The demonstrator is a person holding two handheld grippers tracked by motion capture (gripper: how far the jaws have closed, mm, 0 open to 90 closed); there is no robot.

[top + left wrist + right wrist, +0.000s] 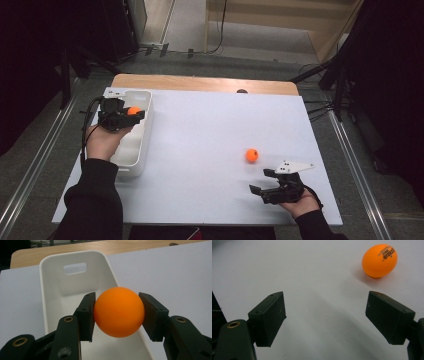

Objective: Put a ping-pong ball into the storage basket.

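- A white table (200, 150) is seen from above, with a person's forearms entering from the near edge
- An orange ball (119, 312) is clamped between the jaws of the left gripper (121, 116), held above a white bin (142, 150) at the table's left side
- The bin's far wall is pierced by a handle slot (75, 268)
- The right gripper (267, 181) is held near the table's front right corner, its jaws spread wide and holding nothing
- A second orange ball (252, 155), printed with dark lettering, lies on the table just beyond the right gripper, untouched
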